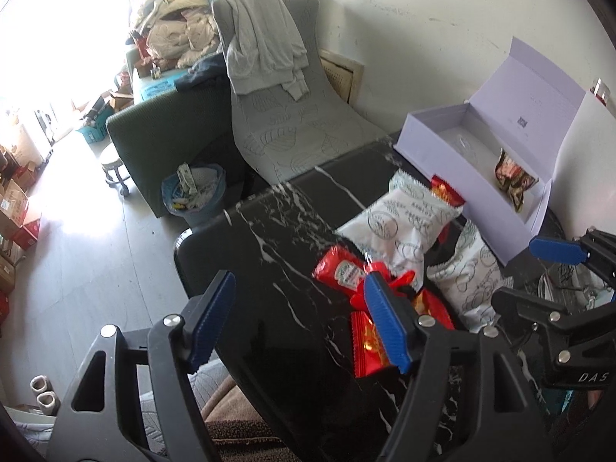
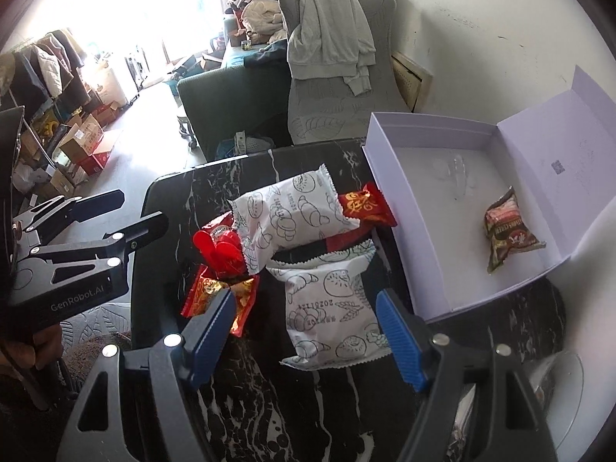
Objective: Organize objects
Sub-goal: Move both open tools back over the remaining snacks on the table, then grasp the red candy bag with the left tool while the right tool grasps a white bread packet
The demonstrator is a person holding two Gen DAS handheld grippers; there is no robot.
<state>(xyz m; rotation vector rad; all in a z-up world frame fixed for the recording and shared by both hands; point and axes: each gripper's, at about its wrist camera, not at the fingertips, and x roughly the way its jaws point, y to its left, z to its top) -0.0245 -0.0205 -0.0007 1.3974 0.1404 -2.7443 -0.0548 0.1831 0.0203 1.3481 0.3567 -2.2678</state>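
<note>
An open pale lilac box (image 2: 423, 261) (image 1: 435, 154) stands at the table's far right and holds one brown snack packet (image 2: 508, 231) (image 1: 514, 179). Two white bread packets (image 2: 292, 215) (image 2: 331, 315) lie on the black marble table (image 2: 215, 184), with red snack packets (image 2: 367, 206) (image 2: 219, 292) and a red ketchup sachet (image 1: 340, 271) around them. My left gripper (image 1: 300, 319) is open above the table's left part, beside the red packets (image 1: 369, 342). My right gripper (image 2: 308, 331) is open, its fingers either side of the near white packet.
A grey lounge chair (image 1: 277, 88) with a draped sweatshirt and a dark green sofa (image 1: 165, 142) stand beyond the table. A full waste bin (image 1: 194, 192) sits on the floor by the table's far corner. Cardboard boxes (image 2: 82, 138) line the left side of the room.
</note>
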